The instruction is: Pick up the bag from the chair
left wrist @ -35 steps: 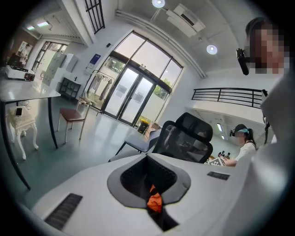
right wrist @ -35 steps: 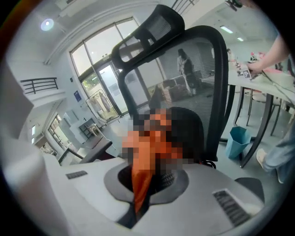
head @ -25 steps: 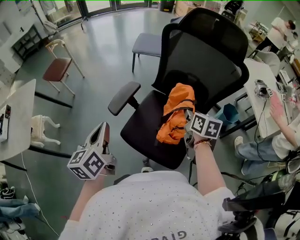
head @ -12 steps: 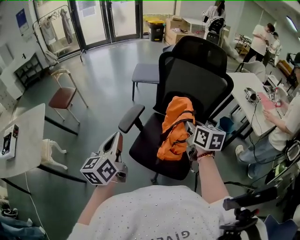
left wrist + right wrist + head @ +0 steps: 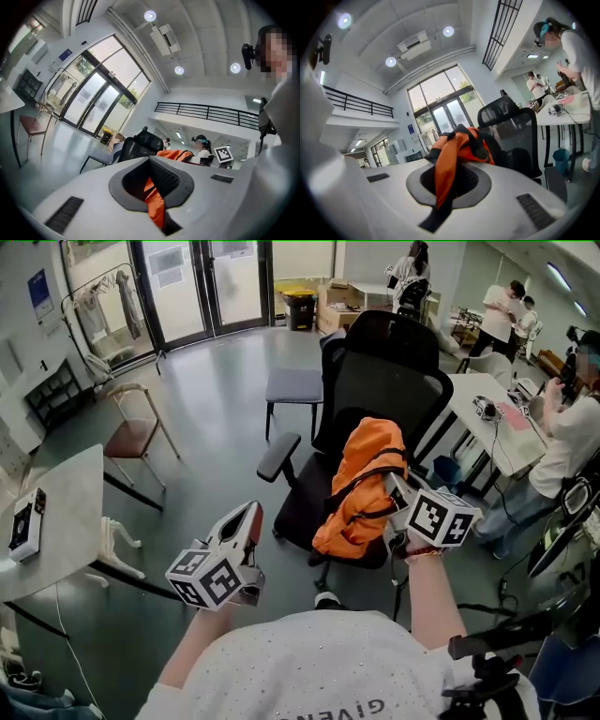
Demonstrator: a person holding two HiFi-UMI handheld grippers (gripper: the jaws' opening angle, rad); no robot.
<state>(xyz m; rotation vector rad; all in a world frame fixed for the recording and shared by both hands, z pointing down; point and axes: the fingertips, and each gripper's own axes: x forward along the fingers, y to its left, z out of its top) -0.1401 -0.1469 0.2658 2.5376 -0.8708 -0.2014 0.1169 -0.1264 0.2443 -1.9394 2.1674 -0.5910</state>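
An orange bag (image 5: 361, 488) with black straps hangs in front of the black mesh office chair (image 5: 384, 381), lifted clear of the seat. My right gripper (image 5: 398, 493) is shut on its strap at the bag's right side. In the right gripper view, orange fabric and a black strap (image 5: 440, 187) run down between the closed jaws, with the bag (image 5: 461, 143) bunched just beyond them. My left gripper (image 5: 246, 521) is shut and holds nothing, low and left of the chair, apart from the bag. The left gripper view shows the bag (image 5: 176, 153) beyond its tips.
A white table (image 5: 66, 540) with a small device (image 5: 26, 519) stands at the left. A wooden chair (image 5: 136, 432) and a grey stool (image 5: 292, 385) stand on the floor behind. A desk (image 5: 487, 409) and a person (image 5: 567, 437) are close on the right.
The right gripper has lifted the bag up off the chair seat. The left gripper has drifted right and slightly up. The head view has tilted up, showing more of the room.
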